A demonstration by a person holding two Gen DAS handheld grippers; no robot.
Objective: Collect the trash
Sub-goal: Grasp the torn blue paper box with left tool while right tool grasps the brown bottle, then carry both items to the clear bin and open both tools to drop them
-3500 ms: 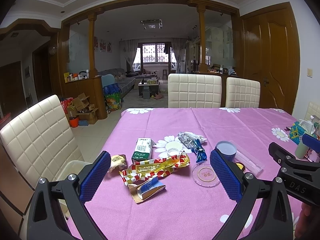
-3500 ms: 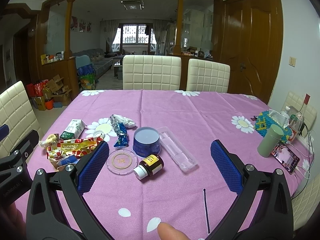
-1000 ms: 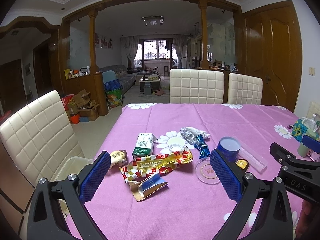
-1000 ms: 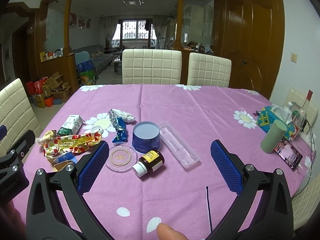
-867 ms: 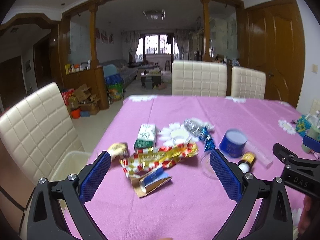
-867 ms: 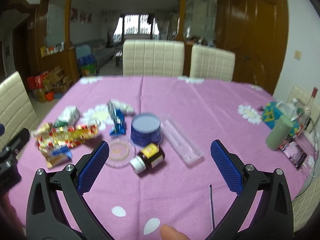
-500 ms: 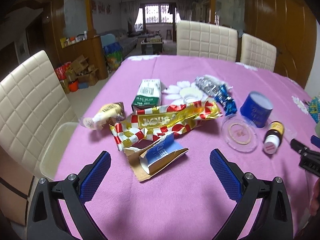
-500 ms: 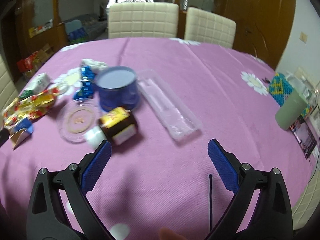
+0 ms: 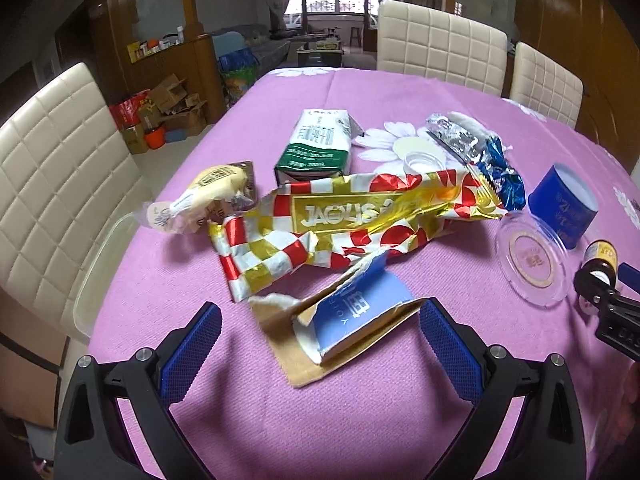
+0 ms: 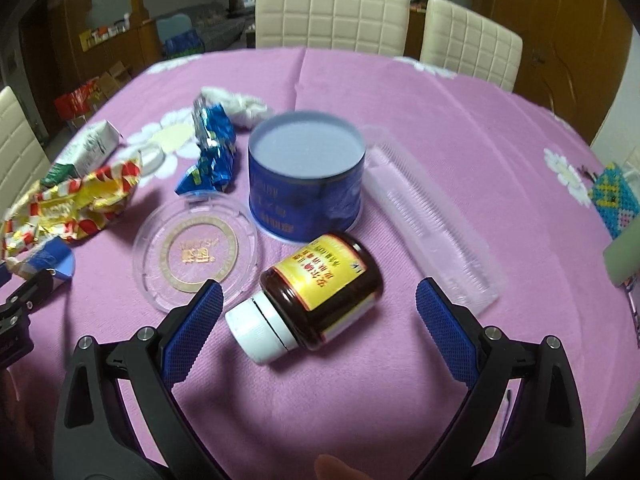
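Observation:
My left gripper (image 9: pixel 320 344) is open, its blue pads on either side of a torn blue-and-brown carton (image 9: pixel 344 320) lying on the pink tablecloth (image 9: pixel 280 420). Beyond it lie a red-and-gold wrapper (image 9: pixel 352 220), a green-and-white carton (image 9: pixel 316 144), a yellow snack packet (image 9: pixel 208 196) and a blue foil wrapper (image 9: pixel 500 176). My right gripper (image 10: pixel 320 320) is open, its pads flanking a brown medicine bottle (image 10: pixel 320 304) with a white cap lying on its side. A clear round lid (image 10: pixel 196 252) and a blue can (image 10: pixel 306 176) sit just past it.
A clear plastic tray (image 10: pixel 428 216) lies right of the can. A green cup (image 10: pixel 624 256) and a beaded pouch (image 10: pixel 612 196) stand at the right edge. Cream chairs (image 10: pixel 332 12) line the far side, and another chair (image 9: pixel 60 160) stands at the left with a translucent bin (image 9: pixel 100 272) below.
Both grippers have dropped down and forward toward the table. The left now brackets the torn carton and the right brackets the brown bottle. Both stay open.

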